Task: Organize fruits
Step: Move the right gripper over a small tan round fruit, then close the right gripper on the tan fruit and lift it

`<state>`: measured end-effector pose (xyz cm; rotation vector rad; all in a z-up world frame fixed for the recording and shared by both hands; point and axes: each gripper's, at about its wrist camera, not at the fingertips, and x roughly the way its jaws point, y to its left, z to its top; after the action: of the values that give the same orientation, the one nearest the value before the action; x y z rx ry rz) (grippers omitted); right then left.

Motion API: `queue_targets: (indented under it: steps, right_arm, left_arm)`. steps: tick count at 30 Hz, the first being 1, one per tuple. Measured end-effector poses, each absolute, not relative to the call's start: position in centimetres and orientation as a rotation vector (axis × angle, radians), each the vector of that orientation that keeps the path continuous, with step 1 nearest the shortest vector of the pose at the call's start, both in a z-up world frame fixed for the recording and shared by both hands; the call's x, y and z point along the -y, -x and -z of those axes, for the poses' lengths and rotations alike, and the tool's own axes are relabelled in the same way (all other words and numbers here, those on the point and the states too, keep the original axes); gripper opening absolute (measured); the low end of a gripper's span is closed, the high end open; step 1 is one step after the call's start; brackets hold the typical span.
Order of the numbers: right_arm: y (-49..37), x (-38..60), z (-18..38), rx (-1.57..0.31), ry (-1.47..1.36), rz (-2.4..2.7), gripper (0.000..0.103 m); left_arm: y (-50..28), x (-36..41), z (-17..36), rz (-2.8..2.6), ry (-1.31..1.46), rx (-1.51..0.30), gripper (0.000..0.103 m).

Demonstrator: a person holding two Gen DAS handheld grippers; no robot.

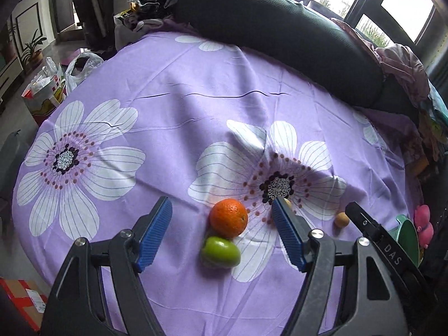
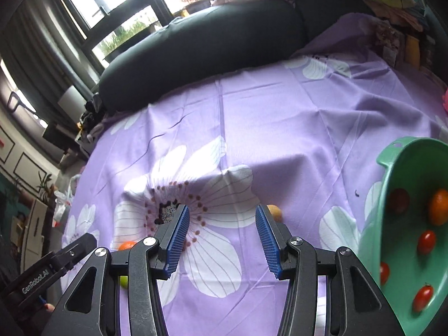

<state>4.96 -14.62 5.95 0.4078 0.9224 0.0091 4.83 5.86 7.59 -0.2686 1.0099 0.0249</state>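
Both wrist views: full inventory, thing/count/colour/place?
orange: 1, orange, on the cloth, touching the green fruit
green fruit: 1, green, nearest the left jaws
small yellow fruit: 1, yellow-orange, on the cloth past the right jaws
bowl: 1, green, right edge, tilted in view
cherry tomatoes: about 4, red, in the bowl
orange fruit in bowl: 1, orange
cloth: 1, purple with white flowers
cushion: 1, dark, far edge
left gripper: jaws open, empty
right gripper: jaws open, empty
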Motion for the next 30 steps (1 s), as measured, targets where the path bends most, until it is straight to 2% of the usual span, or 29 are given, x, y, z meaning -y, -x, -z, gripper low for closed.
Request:
queue_targets:
  steps: [3,5,11,12,15,18,30]
  right_arm:
    - [-5.4,14.8,-4.7,-0.972,-0.394,0.035,0.051]
    - [-5.3,15.0,-4.5,-0.976,-0.375,0.067,0.051]
    - [-5.7,16.2,-3.9,-0.966,-0.371,0.119,0.050]
    - [-5.9,16.4,-3.7,-0.974,-0.385,0.111,0.046]
    - [-6.1,16.7,-3.3,-0.987,-0.406,0.104,0.044]
    - [-6.3,16.8,-3.2,-0.990,-0.403,0.110,0.038]
    - [-6.9,16.4,-2.9,-1.007,-0.355,0.140,0.037]
  left_arm:
    - [-5.4,-5.5,-7.0,0.053,0.331,-1.020,0.068]
    - [-5.8,-4.4,-6.7,0.140,0.349,-1.038,0.060]
    - [-6.6,0.3,-5.8,0.237,0.276,-1.046,0.047]
    - [-6.8,0.8,-5.4,0.245,0.271,-1.054,0.047]
    - [-7.6,1.7,-4.3,0.234,0.261,-1.084,0.044]
    - [-8.3,1.8,-3.5,0.201,0.267,-1.103,0.043]
    - [-9.7,1.8,-1.2,0.138,0.277,-1.152,0.036]
